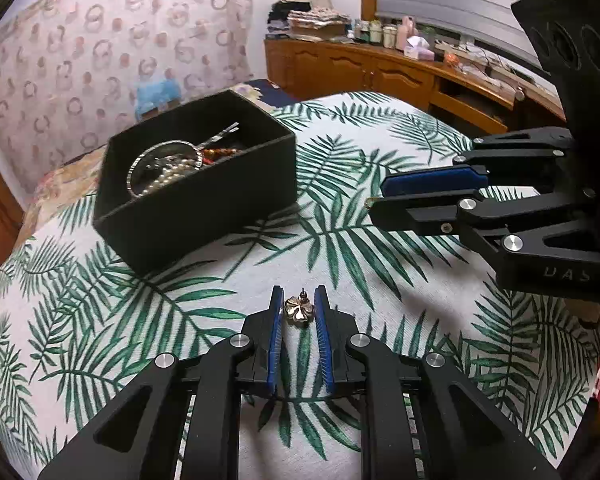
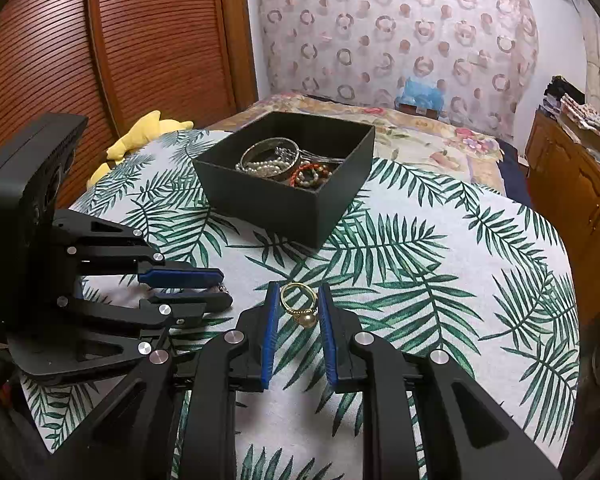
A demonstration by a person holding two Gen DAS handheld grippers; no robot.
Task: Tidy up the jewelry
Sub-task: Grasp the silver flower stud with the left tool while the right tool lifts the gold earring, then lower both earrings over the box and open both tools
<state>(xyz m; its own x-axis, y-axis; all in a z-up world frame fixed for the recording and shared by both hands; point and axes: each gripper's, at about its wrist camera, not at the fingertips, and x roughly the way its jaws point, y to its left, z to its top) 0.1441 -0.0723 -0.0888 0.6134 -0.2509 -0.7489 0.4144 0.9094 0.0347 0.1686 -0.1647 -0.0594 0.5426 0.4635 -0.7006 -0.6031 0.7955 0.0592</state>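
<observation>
A gold flower-shaped earring (image 1: 299, 310) sits between the blue pads of my left gripper (image 1: 299, 293), which is shut on it just above the leaf-print cloth (image 1: 380, 280). My right gripper (image 2: 300, 289) is shut on a gold ring with a pearl (image 2: 299, 305). Beyond both stands an open black box (image 1: 204, 200) (image 2: 284, 204) holding a silver bangle, pearls and red beads. In the left wrist view the right gripper (image 1: 380, 197) comes in from the right, a gold glint at its tip. The left gripper (image 2: 225, 287) shows at the left of the right wrist view.
The cloth covers a bed. A yellow soft toy (image 2: 140, 136) lies at its far left edge by a wooden slatted door (image 2: 100, 60). A wooden sideboard (image 1: 380, 72) with bottles and folded fabric runs along the right. A patterned curtain (image 2: 400, 32) hangs behind.
</observation>
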